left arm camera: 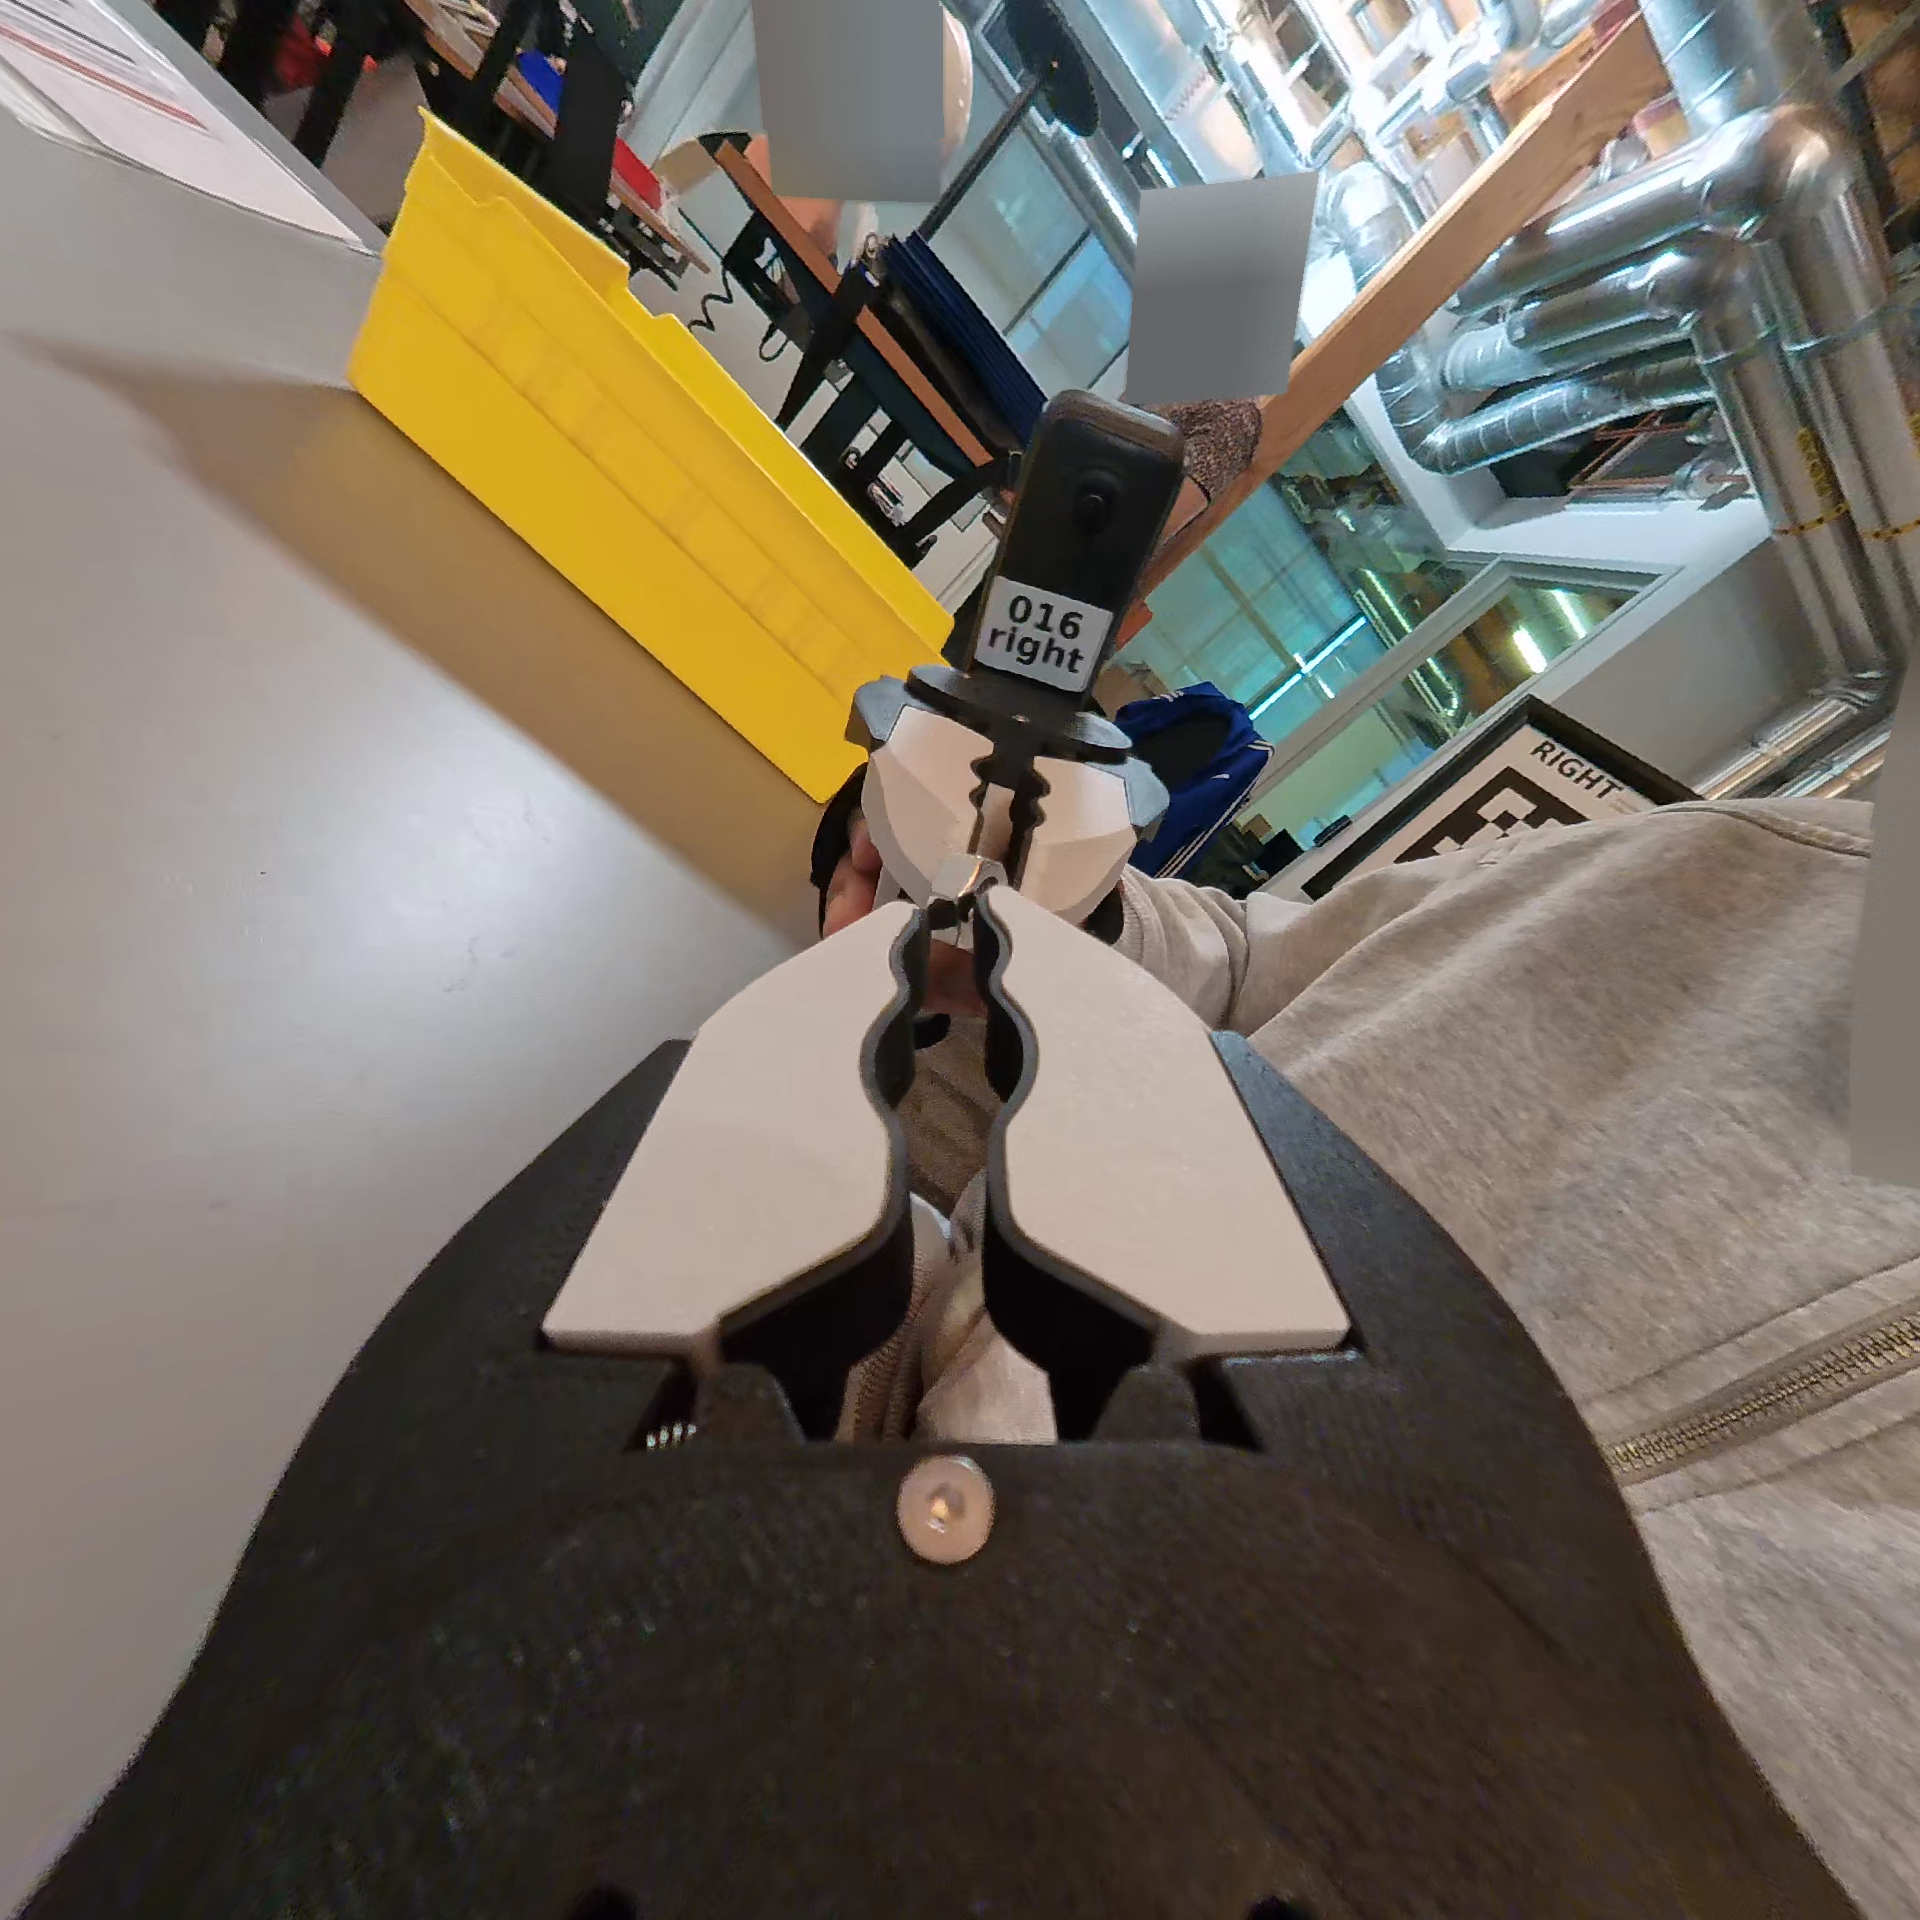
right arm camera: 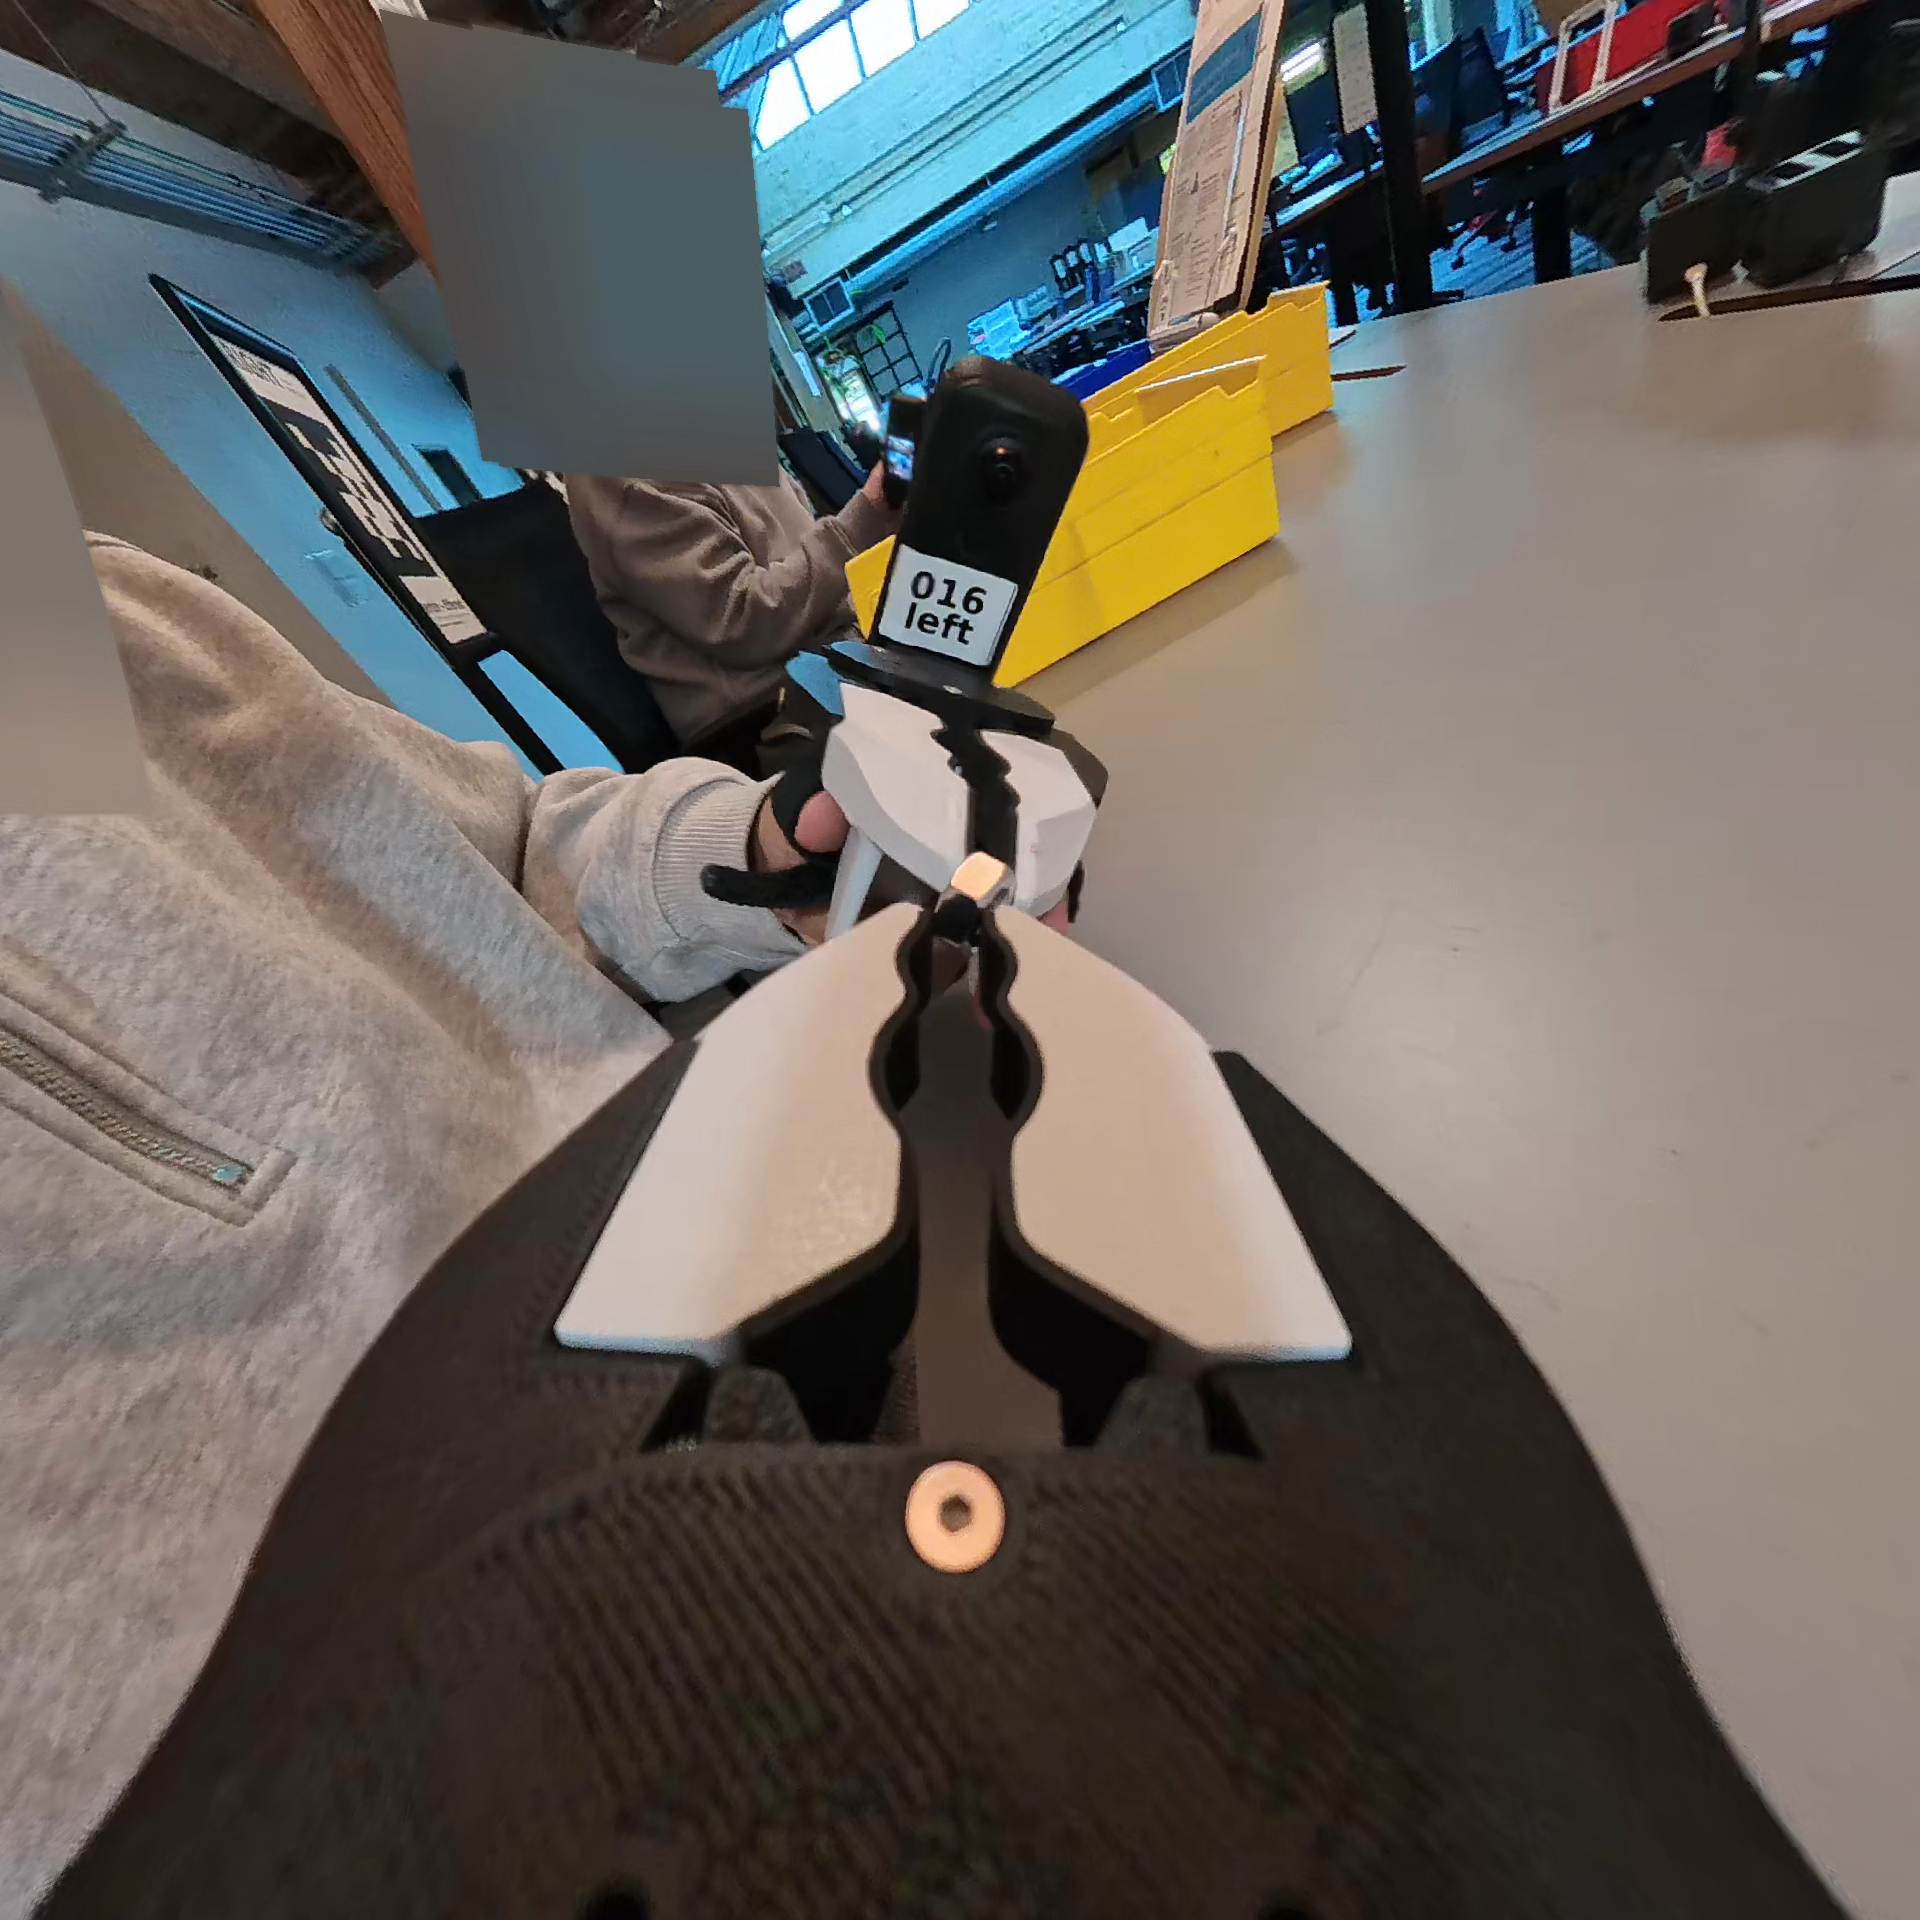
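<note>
My left gripper [left arm camera: 951,920] and my right gripper [right arm camera: 961,925] point at each other tip to tip, above the edge of a grey table [left arm camera: 260,831]. Between the tips is a small metal bolt with a hex nut [left arm camera: 956,878]; it also shows in the right wrist view [right arm camera: 980,883]. Both grippers' jaws stand nearly closed on its two ends. The right gripper [left arm camera: 982,831] appears beyond the nut in the left wrist view, and the left gripper [right arm camera: 987,821] appears beyond it in the right wrist view. Gloved hands hold both grippers. How the bolt sits inside the jaws is hidden.
Yellow plastic bins [left arm camera: 644,499] stand on the table [right arm camera: 1507,727] behind the grippers and also show in the right wrist view [right arm camera: 1174,488]. The holder's grey hoodie [left arm camera: 1558,1143] is close beside the grippers. Another seated person [right arm camera: 707,592] is behind. Black objects [right arm camera: 1766,229] sit at the far table edge. Less than 4 cm separates the two grippers' tips.
</note>
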`<state>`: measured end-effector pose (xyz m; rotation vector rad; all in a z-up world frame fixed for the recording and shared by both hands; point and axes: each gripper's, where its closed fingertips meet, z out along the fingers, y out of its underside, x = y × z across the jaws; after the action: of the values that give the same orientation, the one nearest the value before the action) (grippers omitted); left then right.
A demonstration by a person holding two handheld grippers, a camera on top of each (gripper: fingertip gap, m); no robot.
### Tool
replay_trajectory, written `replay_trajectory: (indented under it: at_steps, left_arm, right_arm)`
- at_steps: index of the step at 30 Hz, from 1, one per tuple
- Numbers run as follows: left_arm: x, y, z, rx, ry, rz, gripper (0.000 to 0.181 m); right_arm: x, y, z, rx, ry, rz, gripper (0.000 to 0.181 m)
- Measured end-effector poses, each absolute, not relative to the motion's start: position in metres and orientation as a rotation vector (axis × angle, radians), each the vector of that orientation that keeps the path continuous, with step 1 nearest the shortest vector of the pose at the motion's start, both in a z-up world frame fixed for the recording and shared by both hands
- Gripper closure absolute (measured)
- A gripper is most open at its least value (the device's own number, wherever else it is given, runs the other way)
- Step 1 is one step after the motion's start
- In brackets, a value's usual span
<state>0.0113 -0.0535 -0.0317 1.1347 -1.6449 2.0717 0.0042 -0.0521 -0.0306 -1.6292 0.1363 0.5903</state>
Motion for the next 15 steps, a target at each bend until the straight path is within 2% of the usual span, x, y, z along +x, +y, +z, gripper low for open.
replay_trajectory:
  at_steps: [3, 6, 15]
  left_arm:
    - [0.0103, -0.0557, -0.0314, 1.125, -1.637, 2.073, 0.167]
    - [0.0087, -0.0581, -0.0312, 1.112, -1.670, 2.085, 0.173]
    - [0.0125, -0.0540, -0.0298, 1.152, -1.714, 2.117, 0.173]
  right_arm:
    - [0.0014, -0.0523, -0.0278, -1.600, 0.142, 0.653, 0.173]
    - [0.0005, -0.0512, -0.0295, -1.605, 0.153, 0.666, 0.173]
    - [0.0052, -0.0509, -0.0298, -1.620, 0.128, 0.550, 0.170]
